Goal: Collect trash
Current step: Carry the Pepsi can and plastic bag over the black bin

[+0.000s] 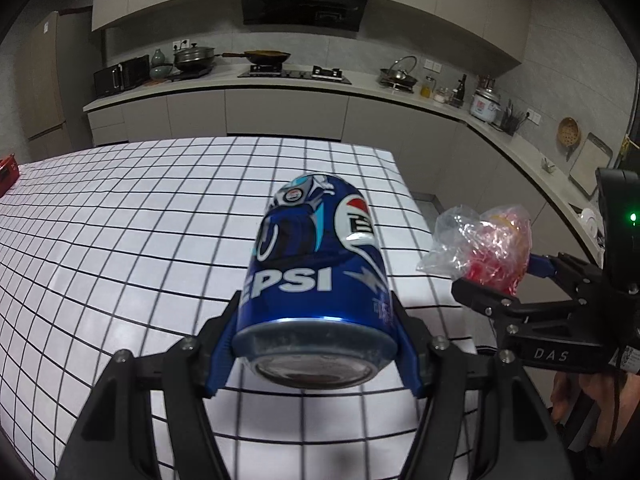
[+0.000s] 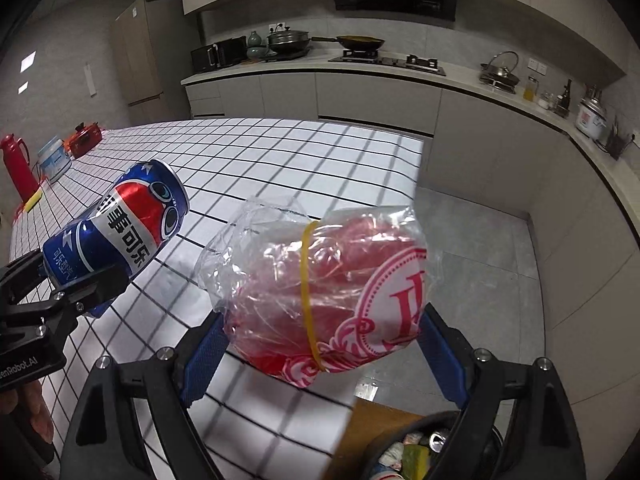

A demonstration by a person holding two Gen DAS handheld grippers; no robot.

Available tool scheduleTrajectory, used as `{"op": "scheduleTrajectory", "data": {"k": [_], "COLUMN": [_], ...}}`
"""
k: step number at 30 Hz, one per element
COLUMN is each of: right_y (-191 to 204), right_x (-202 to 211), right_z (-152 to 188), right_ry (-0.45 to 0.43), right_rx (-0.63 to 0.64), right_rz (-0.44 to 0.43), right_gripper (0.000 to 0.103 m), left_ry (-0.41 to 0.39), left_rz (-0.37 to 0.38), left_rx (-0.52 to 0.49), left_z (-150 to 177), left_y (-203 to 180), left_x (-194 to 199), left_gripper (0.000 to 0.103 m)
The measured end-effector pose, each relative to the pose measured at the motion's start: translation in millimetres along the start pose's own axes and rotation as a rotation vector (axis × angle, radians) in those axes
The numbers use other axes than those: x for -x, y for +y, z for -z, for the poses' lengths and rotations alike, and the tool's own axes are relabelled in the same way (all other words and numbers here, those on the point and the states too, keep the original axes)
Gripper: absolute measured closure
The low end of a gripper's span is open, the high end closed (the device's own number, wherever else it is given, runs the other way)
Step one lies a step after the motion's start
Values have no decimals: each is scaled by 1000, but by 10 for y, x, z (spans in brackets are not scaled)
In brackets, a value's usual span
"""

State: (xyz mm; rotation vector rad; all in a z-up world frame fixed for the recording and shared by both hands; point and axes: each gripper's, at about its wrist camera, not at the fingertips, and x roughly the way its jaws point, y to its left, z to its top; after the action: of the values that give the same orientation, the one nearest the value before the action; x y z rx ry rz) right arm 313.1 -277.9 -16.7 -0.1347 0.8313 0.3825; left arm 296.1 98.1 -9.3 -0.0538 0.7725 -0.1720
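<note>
A blue Pepsi can lies lengthwise between the blue pads of my left gripper, bottom end toward the camera, held above the grid-patterned tablecloth. My right gripper is shut on a clear plastic bag stuffed with red-and-white wrapping and bound by a yellow rubber band. From the right wrist, the can shows at the left. From the left wrist, the bag shows at the right. A dark bin with several scraps inside sits below the right gripper, off the table's corner.
A red flask, a white-and-blue container and a red pot stand at the table's far left. A brown surface borders the bin. A kitchen counter with pans runs along the back and right walls.
</note>
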Motion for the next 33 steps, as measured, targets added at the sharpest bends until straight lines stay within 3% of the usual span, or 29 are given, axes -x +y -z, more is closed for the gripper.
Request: {"op": "scheduleTrajectory", "data": {"k": [20, 33], "right_y": [-1262, -2097], "right_x": [842, 1037], "right_z": [785, 1518], "right_ry": [-12, 59], "right_rx": [-95, -139], "right_rz": [111, 167], "right_gripper": [13, 13], "left_ry": [1, 81], "left_rz": [127, 191], "left_rx": [-101, -128], "left_z": [339, 840], "left_y": [-1272, -2113], "left_x": [166, -68], "left_gripper": [37, 36]}}
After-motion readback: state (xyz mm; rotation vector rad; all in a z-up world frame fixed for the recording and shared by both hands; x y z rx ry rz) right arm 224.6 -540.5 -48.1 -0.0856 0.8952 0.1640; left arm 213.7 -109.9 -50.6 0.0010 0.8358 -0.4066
